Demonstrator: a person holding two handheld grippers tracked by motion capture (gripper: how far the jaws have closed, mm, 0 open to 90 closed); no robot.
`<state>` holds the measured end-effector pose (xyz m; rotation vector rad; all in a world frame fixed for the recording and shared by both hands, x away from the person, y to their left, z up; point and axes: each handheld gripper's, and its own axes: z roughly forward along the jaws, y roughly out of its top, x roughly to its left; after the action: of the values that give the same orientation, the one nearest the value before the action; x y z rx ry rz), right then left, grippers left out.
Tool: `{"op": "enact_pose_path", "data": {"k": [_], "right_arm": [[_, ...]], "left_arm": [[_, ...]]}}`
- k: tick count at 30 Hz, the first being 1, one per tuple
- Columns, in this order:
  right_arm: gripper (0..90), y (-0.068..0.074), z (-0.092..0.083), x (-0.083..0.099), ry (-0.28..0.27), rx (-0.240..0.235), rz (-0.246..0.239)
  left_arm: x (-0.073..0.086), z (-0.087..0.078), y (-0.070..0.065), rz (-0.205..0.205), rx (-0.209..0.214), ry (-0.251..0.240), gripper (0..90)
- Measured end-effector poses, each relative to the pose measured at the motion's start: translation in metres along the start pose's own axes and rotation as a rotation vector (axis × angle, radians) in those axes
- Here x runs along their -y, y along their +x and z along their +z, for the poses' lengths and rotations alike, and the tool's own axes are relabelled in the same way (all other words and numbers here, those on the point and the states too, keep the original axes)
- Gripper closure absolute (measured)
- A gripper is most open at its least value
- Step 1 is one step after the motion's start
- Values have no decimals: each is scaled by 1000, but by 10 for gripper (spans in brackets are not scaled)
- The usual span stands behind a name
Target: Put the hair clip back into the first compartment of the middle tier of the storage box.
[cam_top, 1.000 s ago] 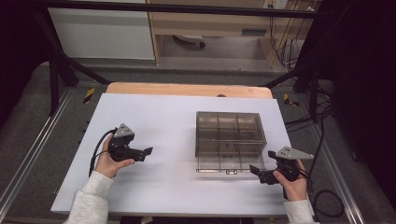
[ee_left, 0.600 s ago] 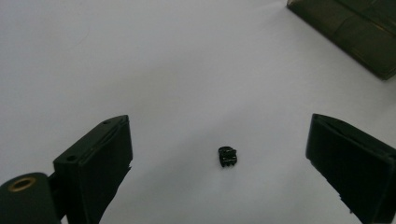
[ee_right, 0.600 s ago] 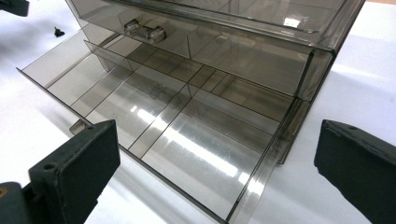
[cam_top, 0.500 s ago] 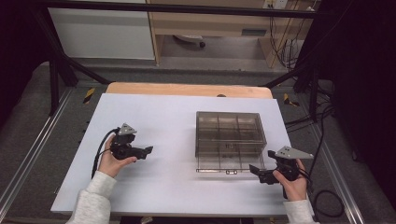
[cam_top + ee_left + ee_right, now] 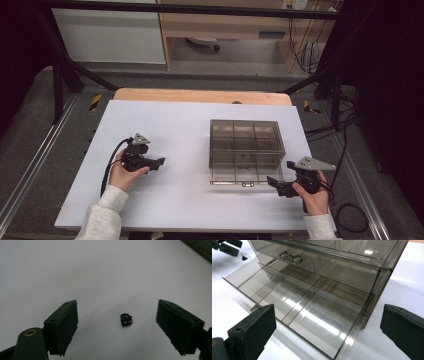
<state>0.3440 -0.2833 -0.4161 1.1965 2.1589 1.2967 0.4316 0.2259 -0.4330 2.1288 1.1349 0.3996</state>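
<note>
left gripper (image 5: pixel 117 327) jaws closing in but not gripping yet, tiny black part (image 5: pixel 126 320) lies dead between them on the desk (image 5: pixel 100 270).

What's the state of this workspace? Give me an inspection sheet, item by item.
Surface: white table, wooden strip along its far edge.
Job's things: small black part lying loose on the table; smoky clear drawer box, its bottom drawer pulled out, compartments look empty.
Clutter: nothing seen.
Grippers: left gripper open, jaws just been closing, straddling the part without touching it; right gripper open before the drawer, holding nothing.
Cables: black cable trailing from the left gripper; another coiled by the right hand.
Surroundings: dark frame, cabinets, floor beyond.
</note>
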Motion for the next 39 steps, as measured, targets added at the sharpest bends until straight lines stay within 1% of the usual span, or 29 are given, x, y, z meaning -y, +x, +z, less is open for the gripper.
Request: {"op": "enact_pose_path", "data": {"k": [1,5,9,11,13,16,18,20,22,24,27,30,33,34,39], "right_arm": [[9,0,0,0,-1,0,1],[9,0,0,0,0,0,-2],[9,0,-1,0,-3,2,1],[9,0,-1,0,-4,1,1],[9,0,-2,0,-4,1,2],[9,0,-2,0,-4,1,1],[9,0,-2,0,-5,1,1],[9,0,-2,0,-3,2,3],[9,0,-2,0,-4,2,4],[9,0,-2,0,-5,2,2],[9,0,-3,-1,-11,3,1],[9,0,-3,0,-8,4,2],[9,0,-2,0,-8,4,-3],[9,0,-2,0,-8,3,-2],[9,0,-2,0,-6,4,-5]], "left_arm": [[0,1,0,4,-6,2,193],[-1,2,-2,-3,-2,6,243],[-1,2,-4,8,-22,18,306],[-1,3,-4,5,-20,25,333],[-1,3,-5,5,-20,21,366],[-2,3,-5,-5,-20,19,403],[-1,3,-6,-16,-10,25,429],[-1,4,-7,-4,-19,40,457],[-1,5,-8,1,-18,45,481],[-2,5,-9,6,-21,40,516],[-2,6,-10,-1,-13,42,559],[-1,7,-12,5,-19,51,589],[-1,7,-12,5,-14,52,610],[-1,7,-12,11,-18,50,617],[-1,8,-13,5,-19,66,649]]}}
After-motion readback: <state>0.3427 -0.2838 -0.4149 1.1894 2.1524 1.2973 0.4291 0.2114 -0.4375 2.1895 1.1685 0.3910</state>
